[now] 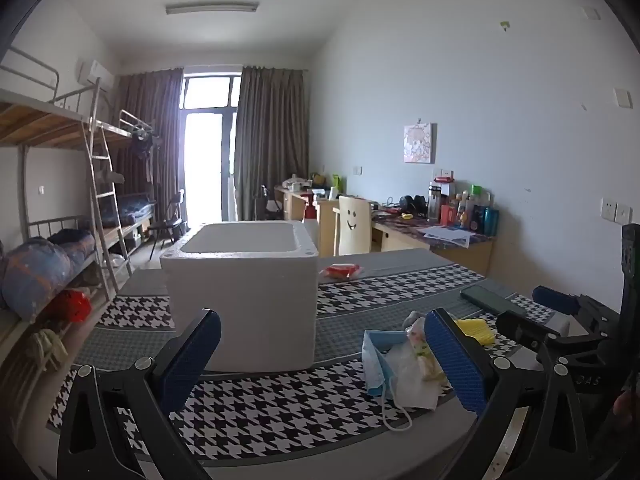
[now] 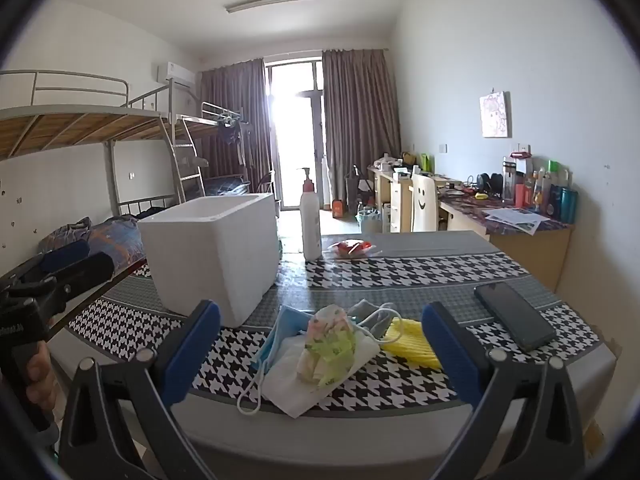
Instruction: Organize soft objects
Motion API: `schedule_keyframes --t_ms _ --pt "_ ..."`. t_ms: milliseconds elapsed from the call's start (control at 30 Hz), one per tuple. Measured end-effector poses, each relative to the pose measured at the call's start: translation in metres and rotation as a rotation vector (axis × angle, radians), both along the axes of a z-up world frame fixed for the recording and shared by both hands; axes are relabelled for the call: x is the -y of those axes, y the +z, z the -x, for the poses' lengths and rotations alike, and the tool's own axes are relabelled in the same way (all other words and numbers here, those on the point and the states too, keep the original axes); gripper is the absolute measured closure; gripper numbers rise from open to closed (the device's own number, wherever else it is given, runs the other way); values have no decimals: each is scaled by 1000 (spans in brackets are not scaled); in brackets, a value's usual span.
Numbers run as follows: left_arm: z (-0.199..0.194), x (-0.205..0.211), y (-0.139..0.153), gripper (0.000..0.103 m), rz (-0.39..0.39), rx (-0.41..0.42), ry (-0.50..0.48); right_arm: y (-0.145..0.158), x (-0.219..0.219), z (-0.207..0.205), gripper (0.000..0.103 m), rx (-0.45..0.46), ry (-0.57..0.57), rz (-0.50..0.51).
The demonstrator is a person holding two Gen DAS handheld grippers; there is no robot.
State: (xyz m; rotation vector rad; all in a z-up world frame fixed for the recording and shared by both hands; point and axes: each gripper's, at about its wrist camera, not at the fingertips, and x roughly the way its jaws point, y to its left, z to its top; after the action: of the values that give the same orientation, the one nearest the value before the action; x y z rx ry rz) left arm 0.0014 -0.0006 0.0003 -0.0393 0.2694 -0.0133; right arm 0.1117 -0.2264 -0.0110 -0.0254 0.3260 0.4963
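While both grippers gape empty, masks point(image 2: 320, 344) lie beside box point(image 2: 212, 252).

Table point(image 2: 400, 420) w/ houndstooth and grey striped cloth point(image 2: 400, 268). On it: white foam box point(image 2: 212, 252) at left; pump bottle point(image 2: 310, 220) just right of box, far side; red packet point(image 2: 352, 249) beside bottle. Near edge, a pile: blue mask point(image 2: 280, 332), white mask point(image 2: 292, 380), floral cloth point(image 2: 328, 344), yellow cloth point(image 2: 412, 342). Dark phone point(image 2: 514, 318) at right, apart from the pile.
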Motion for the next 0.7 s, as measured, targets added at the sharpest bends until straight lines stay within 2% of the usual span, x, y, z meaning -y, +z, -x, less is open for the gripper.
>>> schedule_keyframes --t_ms 33,133,267,700 --pt "5 -8 1 1 30 15 12 0 0 0 1 2 0 -1" --pt "-1 -12 -1 1 39 -5 18 0 -1 0 1 2 0 -1" --pt "-4 -5 -2 1 16 -15 14 0 0 0 1 3 2 -6" --pt "-4 -8 -3 1 18 -5 41 2 3 1 1 6 -1 -5"
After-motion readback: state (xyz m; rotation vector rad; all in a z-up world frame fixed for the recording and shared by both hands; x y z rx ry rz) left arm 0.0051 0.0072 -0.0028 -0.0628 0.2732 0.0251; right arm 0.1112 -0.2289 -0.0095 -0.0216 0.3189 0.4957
